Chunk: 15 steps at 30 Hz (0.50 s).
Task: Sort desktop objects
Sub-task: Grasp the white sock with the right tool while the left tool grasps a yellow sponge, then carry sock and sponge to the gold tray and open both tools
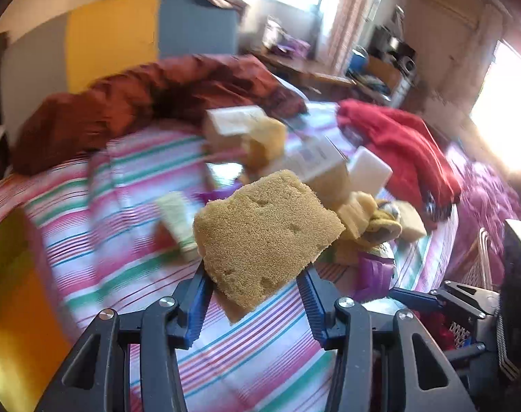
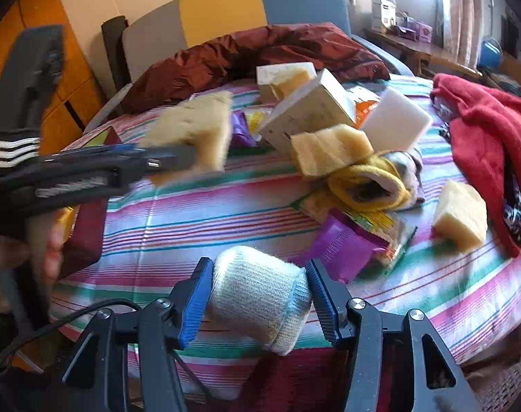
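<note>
The left claw (image 1: 255,279) is clenched on a tan sponge (image 1: 265,237), held up above the striped bedspread (image 1: 123,178). The right claw (image 2: 260,295) grips a rolled white sock (image 2: 260,295) low at 6 o'clock in its own view, over the near edge of the bed.

Beyond the sponge, toward 1 o'clock, lies a jumble: a cardboard box (image 2: 310,108), a white foam block (image 2: 396,120), a yellow glove (image 2: 366,185) under another sponge scrap (image 2: 329,149), and a purple packet (image 2: 339,245). A lone sponge chunk (image 2: 461,219) sits at 3 o'clock, just beside a red garment (image 2: 483,127). A maroon quilt (image 2: 260,51) is heaped at 12 o'clock against the headboard.

In the right wrist view the left claw crosses from 9 o'clock, smeared by motion, so its sponge reads only as a pale blur. The left wrist view is blurred throughout; a pale tube-like item behind the sponge at 9 o'clock cannot be identified.
</note>
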Tool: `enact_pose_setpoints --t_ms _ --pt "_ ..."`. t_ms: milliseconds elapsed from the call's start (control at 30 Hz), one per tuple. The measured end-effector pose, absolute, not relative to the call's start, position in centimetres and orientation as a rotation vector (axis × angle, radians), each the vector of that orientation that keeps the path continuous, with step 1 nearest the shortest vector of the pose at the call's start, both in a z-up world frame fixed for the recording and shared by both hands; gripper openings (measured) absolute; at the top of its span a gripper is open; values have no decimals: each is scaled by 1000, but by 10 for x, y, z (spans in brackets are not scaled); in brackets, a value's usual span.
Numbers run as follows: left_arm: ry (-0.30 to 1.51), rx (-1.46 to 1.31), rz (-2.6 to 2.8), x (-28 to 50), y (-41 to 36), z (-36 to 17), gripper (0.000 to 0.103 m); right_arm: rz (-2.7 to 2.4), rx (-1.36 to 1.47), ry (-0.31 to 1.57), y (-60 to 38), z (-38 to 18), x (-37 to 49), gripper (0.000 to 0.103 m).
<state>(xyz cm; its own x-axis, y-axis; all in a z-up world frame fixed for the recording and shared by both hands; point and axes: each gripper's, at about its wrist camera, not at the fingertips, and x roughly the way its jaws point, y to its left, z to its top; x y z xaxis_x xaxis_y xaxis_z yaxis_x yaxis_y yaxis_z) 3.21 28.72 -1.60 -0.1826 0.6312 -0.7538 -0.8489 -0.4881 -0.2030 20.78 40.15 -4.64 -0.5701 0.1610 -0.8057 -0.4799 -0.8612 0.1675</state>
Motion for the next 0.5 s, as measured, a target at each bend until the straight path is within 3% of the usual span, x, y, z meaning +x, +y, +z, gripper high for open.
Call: enact_pose_setpoints --t_ms 233,500 --pt "188 -1044 2084 -12 201 3 50 2582 -1162 442 371 -15 174 56" --pt "92 -1168 2347 -68 105 -17 50 2807 -1191 343 322 13 101 56"
